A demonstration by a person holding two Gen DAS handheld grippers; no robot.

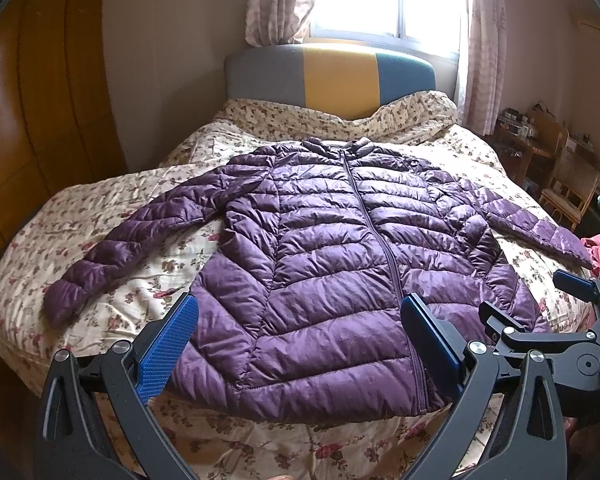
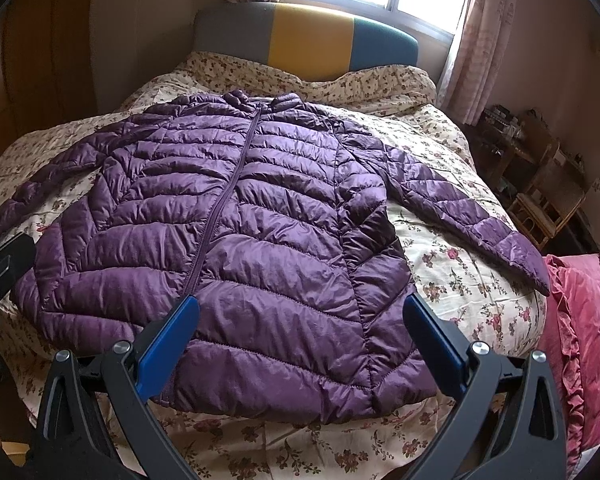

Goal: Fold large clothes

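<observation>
A purple quilted puffer jacket (image 1: pixel 320 240) (image 2: pixel 236 216) lies flat and zipped on the bed, collar toward the headboard, both sleeves spread outward. My left gripper (image 1: pixel 298 304) hovers open above the jacket's hem, left of the zipper. My right gripper (image 2: pixel 300 306) is open too, above the hem on the right half. Neither holds anything. The right gripper also shows at the right edge of the left wrist view (image 1: pixel 540 312), and part of the left gripper sits at the left edge of the right wrist view.
The bed carries a floral quilt (image 1: pixel 112 216) (image 2: pixel 460 280) and a grey, yellow and teal headboard (image 1: pixel 332 76). A pink ruffled blanket (image 2: pixel 584 340) lies off the bed's right side. Wooden chairs (image 1: pixel 564 176) stand at right, a wooden wardrobe (image 1: pixel 32 100) at left.
</observation>
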